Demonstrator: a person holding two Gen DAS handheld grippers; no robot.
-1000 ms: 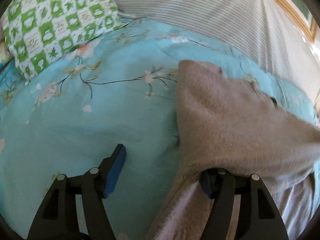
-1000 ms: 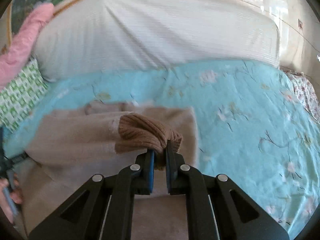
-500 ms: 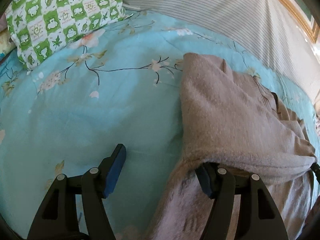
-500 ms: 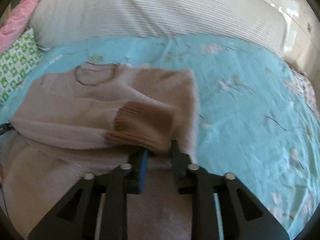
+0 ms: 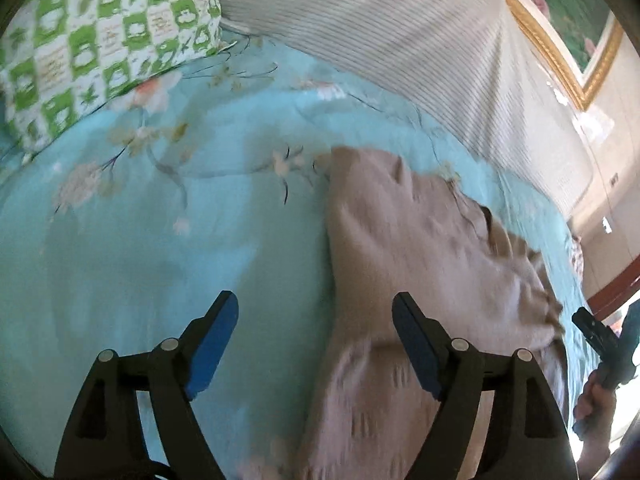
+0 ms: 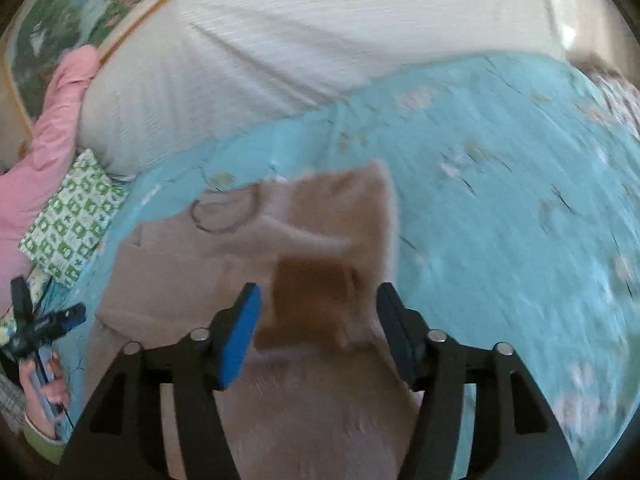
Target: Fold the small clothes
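Note:
A beige knit sweater lies on the light blue flowered bedspread, its sleeve folded across the body. My left gripper hovers over the sweater's left edge with its jaws opening. Only that edge lies below the gap, and neither pad presses it. In the right wrist view the sweater shows its neckline, and the brown ribbed cuff rests on top. My right gripper has its jaws opening around the cuff, pads clear of it. Each view shows the other gripper in a hand at its edge.
A green and white checked pillow sits at the back left. A white striped cover runs along the head of the bed. Pink fabric lies beside it. A framed picture hangs behind. Blue bedspread spreads out to the right.
The right gripper let go of the brown cuff and its jaws spread; the sleeve now lies on the sweater. The left gripper widened and its right finger came out from under the fold.

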